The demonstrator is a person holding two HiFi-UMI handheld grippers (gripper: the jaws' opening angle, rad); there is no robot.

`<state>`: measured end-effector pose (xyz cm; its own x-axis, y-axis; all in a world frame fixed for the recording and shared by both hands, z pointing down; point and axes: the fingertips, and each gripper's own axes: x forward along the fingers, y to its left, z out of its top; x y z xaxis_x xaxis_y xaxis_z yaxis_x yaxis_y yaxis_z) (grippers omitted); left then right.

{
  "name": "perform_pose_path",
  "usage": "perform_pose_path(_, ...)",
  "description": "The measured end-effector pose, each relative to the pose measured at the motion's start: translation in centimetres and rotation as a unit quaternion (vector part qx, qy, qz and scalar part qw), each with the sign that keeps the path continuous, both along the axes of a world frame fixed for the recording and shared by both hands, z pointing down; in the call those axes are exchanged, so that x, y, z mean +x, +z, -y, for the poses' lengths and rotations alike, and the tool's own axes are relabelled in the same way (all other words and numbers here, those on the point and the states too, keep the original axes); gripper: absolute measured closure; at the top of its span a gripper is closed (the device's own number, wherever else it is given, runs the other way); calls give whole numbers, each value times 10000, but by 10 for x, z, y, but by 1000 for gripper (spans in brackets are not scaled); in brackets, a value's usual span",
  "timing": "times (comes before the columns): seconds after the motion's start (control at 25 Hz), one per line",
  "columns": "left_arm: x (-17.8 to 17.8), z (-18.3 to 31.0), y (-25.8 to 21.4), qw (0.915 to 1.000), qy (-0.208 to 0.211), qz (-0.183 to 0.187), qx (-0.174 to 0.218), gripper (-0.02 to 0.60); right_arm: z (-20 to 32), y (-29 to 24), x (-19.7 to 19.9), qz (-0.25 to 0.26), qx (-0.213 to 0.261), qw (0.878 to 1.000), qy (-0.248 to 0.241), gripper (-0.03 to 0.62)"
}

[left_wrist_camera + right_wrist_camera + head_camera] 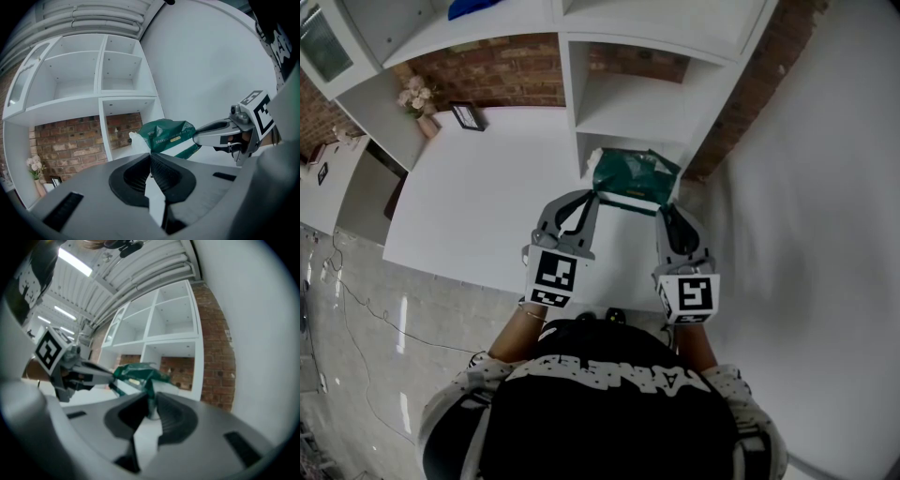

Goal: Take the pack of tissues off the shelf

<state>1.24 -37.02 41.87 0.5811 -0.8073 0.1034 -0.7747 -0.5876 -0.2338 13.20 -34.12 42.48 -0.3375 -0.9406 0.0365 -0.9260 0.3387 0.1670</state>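
Note:
The green pack of tissues [633, 176] sits at the front of the lowest shelf cubby [623, 131], held from both sides. My left gripper [595, 194] is shut, its tips pinching the thin wrapper edge at the pack's left end [140, 141]. On the right end, my right gripper [664, 208] is shut on a fold of the green wrapper [149, 389], which shows between its pads. In the left gripper view the right gripper [199, 136] meets the pack [169, 136] from the right. The right gripper view shows the left gripper [111, 374] touching the pack [138, 372].
The white shelf unit [572, 94] stands against a brick wall on a white table [478, 206]. A flower vase [420, 101] and a small picture frame [467, 116] stand at the table's far left. A blue thing [473, 7] lies on an upper shelf. A white wall [806, 187] is on the right.

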Motion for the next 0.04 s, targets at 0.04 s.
perform_pose_path(0.04, 0, 0, 0, 10000, -2, 0, 0, 543, 0, 0, 0, -2, 1, 10000, 0, 513)
